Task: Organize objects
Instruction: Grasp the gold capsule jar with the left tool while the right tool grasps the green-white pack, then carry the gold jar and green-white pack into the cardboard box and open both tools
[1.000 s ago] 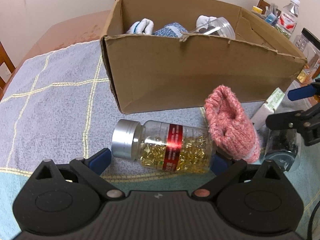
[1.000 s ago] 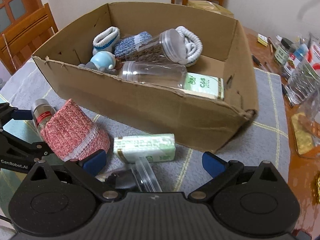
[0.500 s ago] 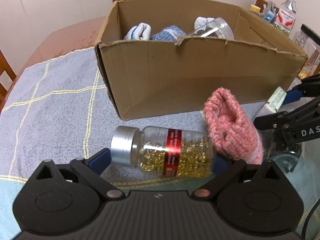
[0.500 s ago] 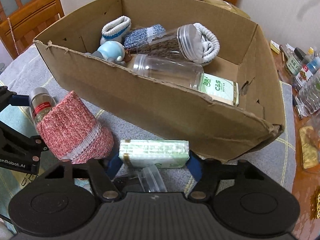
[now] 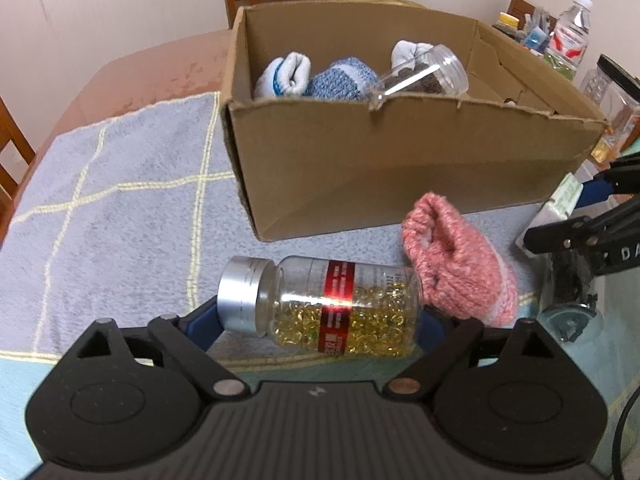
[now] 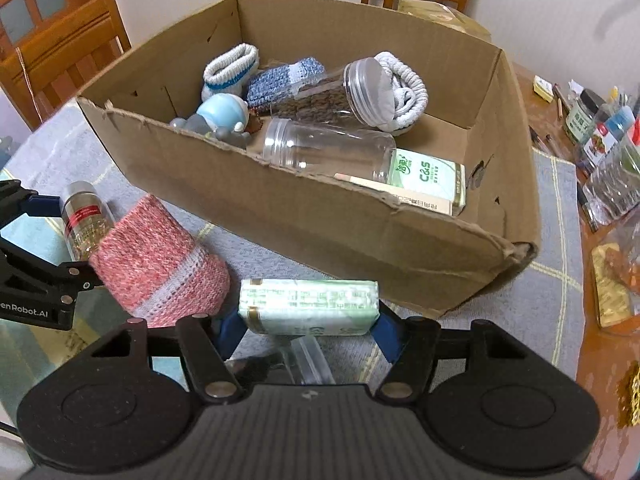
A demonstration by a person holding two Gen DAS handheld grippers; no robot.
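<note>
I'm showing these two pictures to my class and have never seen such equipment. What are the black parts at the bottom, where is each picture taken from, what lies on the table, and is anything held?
No robot: a person holds a two-finger gripper in each hand, each with a camera looking along its fingers. The black shapes are the grippers. In the left view, the left gripper is closed on a capsule bottle, lengthwise. In the right view, the right gripper grips a green tissue pack by its ends. On the towel-covered table lie a pink knitted sock and an open cardboard box with socks, jars and a toy inside.
</note>
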